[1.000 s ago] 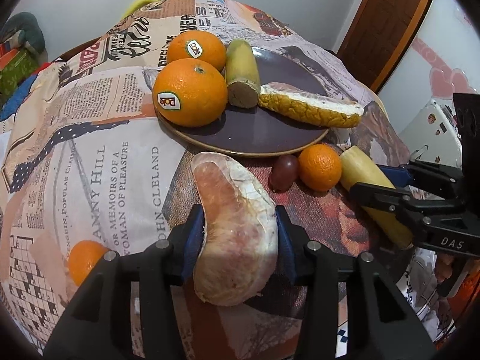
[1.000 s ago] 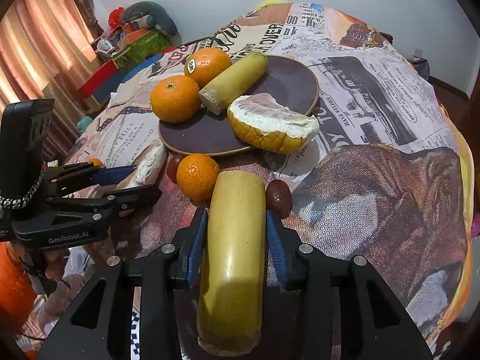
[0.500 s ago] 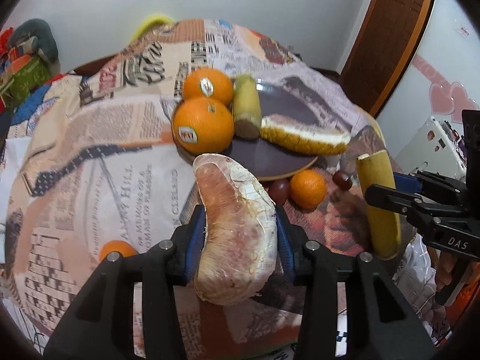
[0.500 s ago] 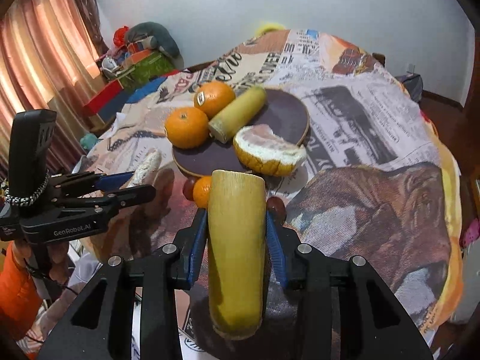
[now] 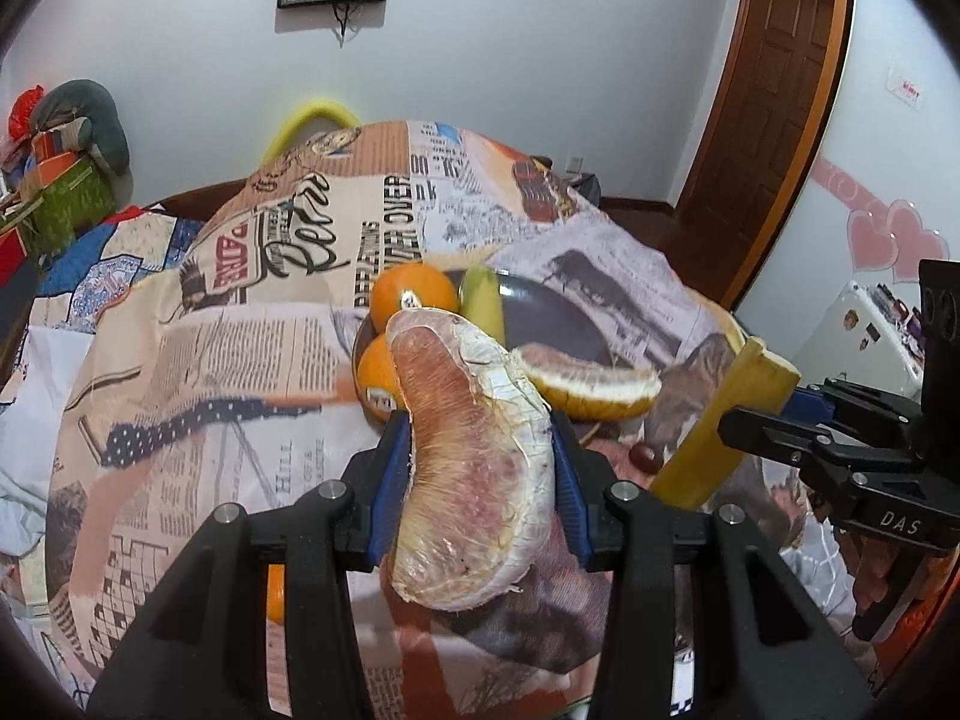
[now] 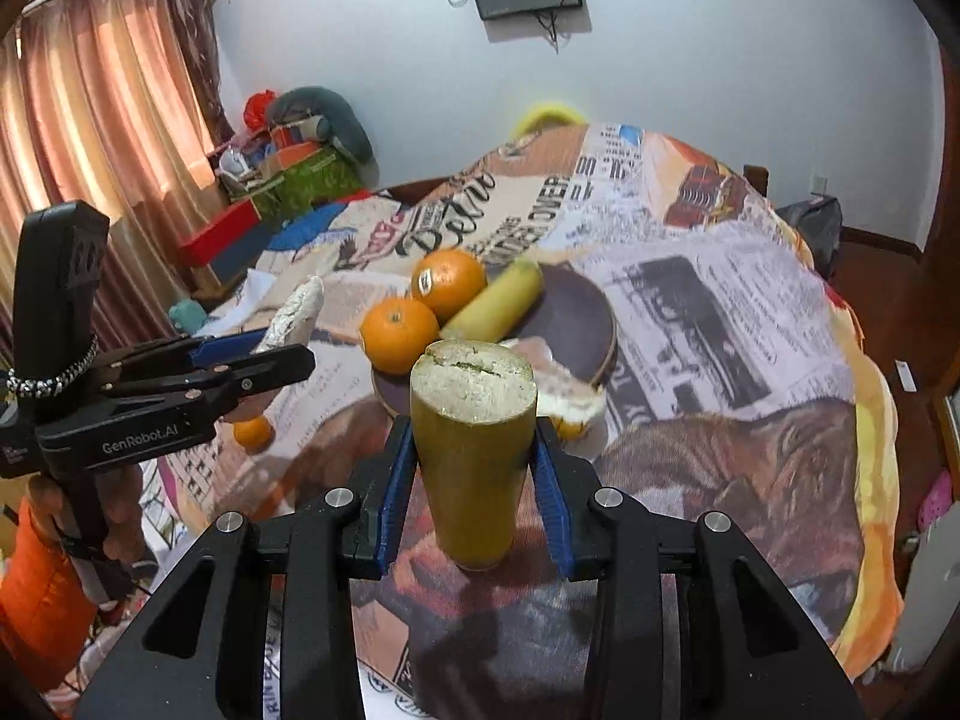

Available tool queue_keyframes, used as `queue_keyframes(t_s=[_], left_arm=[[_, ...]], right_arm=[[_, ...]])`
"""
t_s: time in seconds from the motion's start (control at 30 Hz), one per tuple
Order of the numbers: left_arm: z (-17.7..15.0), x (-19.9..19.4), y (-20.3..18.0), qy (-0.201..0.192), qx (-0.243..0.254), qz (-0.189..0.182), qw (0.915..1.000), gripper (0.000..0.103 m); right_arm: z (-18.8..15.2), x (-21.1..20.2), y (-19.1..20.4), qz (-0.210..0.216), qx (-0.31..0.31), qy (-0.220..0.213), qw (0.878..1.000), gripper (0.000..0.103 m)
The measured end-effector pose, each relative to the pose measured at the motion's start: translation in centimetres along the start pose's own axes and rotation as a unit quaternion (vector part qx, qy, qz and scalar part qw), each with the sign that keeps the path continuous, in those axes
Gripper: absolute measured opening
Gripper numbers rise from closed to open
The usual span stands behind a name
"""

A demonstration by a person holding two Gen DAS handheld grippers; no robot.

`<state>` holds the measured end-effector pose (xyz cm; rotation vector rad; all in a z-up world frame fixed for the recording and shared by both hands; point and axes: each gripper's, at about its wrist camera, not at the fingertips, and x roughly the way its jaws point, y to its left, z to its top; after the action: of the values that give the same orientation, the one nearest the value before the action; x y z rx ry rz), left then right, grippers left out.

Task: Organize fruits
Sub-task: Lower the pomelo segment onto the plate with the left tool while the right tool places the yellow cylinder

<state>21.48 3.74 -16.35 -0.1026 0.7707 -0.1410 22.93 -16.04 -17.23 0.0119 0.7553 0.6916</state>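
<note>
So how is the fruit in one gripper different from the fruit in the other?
The pomelo wedge is pink, curved and peeled; the sugarcane piece is yellow-green, straight and round, with a flat cut end. The left gripper has the wedge, the right gripper the cane. Both are clamped between blue pads, off the table.

The peeled pomelo segment (image 5: 474, 480) looks papery, with dry, wrinkled membrane. The cut sugarcane piece (image 6: 471, 450) has smooth, waxy skin and a rough, fibrous end. The dark plate (image 6: 585, 318) seems matt; the printed cloth (image 5: 210, 360) looks woven.
</note>
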Motion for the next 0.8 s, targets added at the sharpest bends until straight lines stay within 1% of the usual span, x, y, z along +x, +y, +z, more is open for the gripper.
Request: queue_keyframes(t_s=[0.2,0.43,0.63,0.8], left_arm=[[1.4,0.4,-0.2,-0.013,-0.001,-0.002,0.9999,0.044],[2.9,1.8,-0.5,-0.018,0.002,-0.005,0.9998,0.044],[4.1,3.8,-0.7,-0.012,0.001,-0.013,0.9998,0.044],[4.7,5.6,-1.1,-0.005,0.004,-0.017,0.9998,0.044]], right_arm=[[1.7,-0.5,-0.9,-0.011,0.004,-0.026,1.0,0.035],[3.5,-0.6,-2.0,-0.021,0.007,-0.049,0.999,0.035],[4.5,0.2,-2.7,-0.034,0.002,-0.053,0.998,0.035],[5.0,1.3,-3.4,-0.027,0.01,-0.047,0.998,0.035]])
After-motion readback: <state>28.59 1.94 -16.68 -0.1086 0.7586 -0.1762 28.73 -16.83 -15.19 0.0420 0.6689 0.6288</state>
